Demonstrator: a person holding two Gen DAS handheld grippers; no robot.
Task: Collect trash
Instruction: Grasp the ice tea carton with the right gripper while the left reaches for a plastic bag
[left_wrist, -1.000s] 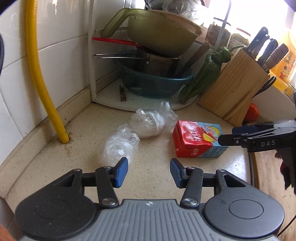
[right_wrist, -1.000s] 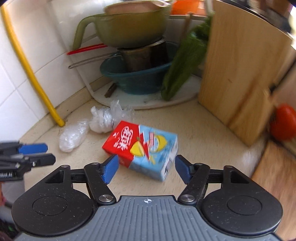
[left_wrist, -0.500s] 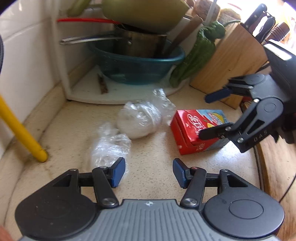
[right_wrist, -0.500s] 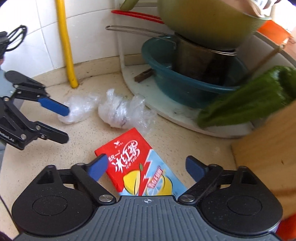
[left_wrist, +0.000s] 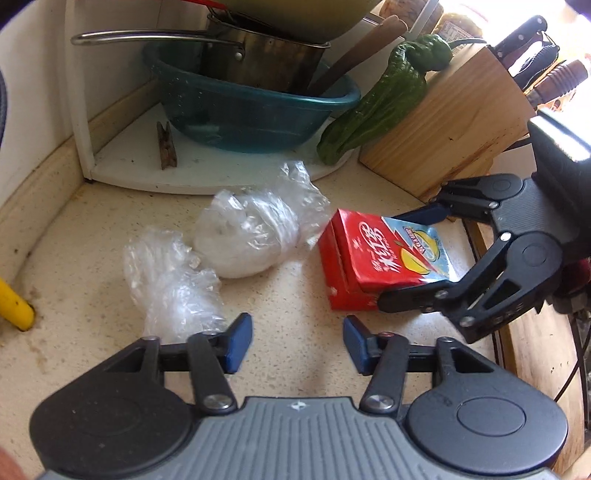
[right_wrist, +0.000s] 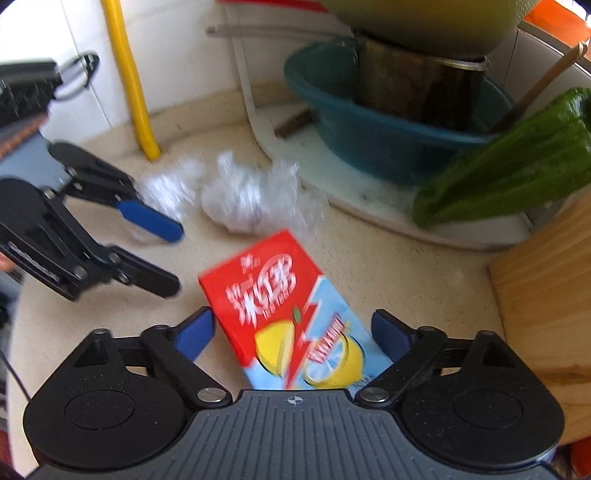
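Observation:
A red and blue drink carton (left_wrist: 384, 260) lies flat on the speckled counter; in the right wrist view the carton (right_wrist: 284, 306) sits between my right gripper's open fingers. My right gripper (right_wrist: 293, 332) straddles it with a gap on each side; it also shows in the left wrist view (left_wrist: 399, 256). Two crumpled clear plastic bags lie left of the carton: a larger one (left_wrist: 247, 236) and a smaller one (left_wrist: 170, 280). My left gripper (left_wrist: 297, 341) is open and empty, just in front of the smaller bag; it also shows in the right wrist view (right_wrist: 162, 254).
A white corner rack (left_wrist: 207, 173) holds a teal basin (left_wrist: 251, 107) with a steel pot (left_wrist: 266, 62). A green pepper (left_wrist: 380, 99) leans on a wooden knife block (left_wrist: 450, 122). A yellow pipe (right_wrist: 129, 81) rises by the tiled wall.
My right gripper has moved in over the carton, so its fingers now straddle it. My left gripper has moved forward, closer to the plastic bags. Both stay open.

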